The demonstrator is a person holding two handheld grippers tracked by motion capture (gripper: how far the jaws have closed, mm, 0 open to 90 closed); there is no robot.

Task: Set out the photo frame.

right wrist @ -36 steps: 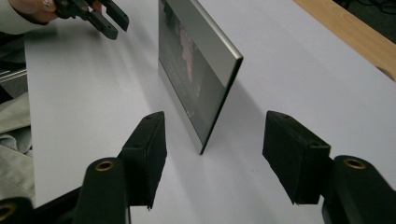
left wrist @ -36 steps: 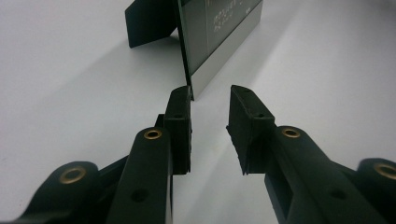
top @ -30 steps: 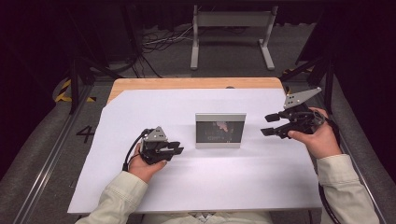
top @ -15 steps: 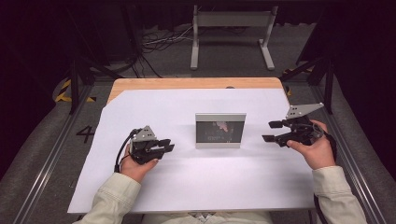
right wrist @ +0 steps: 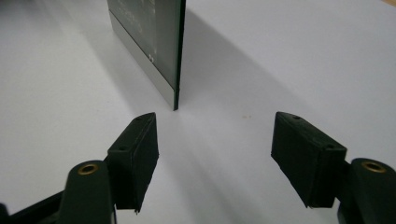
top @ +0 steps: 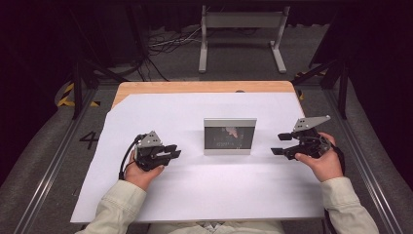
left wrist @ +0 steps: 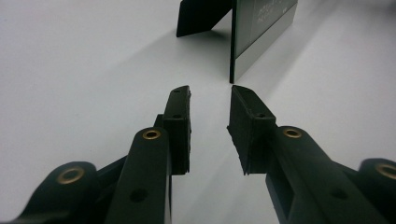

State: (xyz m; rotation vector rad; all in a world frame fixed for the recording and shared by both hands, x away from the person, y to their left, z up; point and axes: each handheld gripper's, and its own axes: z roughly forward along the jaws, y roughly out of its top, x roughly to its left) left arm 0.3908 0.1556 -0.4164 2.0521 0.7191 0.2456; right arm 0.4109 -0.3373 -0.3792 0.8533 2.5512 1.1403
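Dropped lower since a second ago, right tool [top: 277,144], jaws just opened wide with nothing between. Picture frame [top: 230,136] standing upright mid-tabletop [top: 195,195] on its back prop; looks light, stiff, glass-fronted, so probably fragile and tippy. Best pinched by the side edges. Left tool [top: 174,151] half apart, empty, low by the frame's other edge, both aimed inward.
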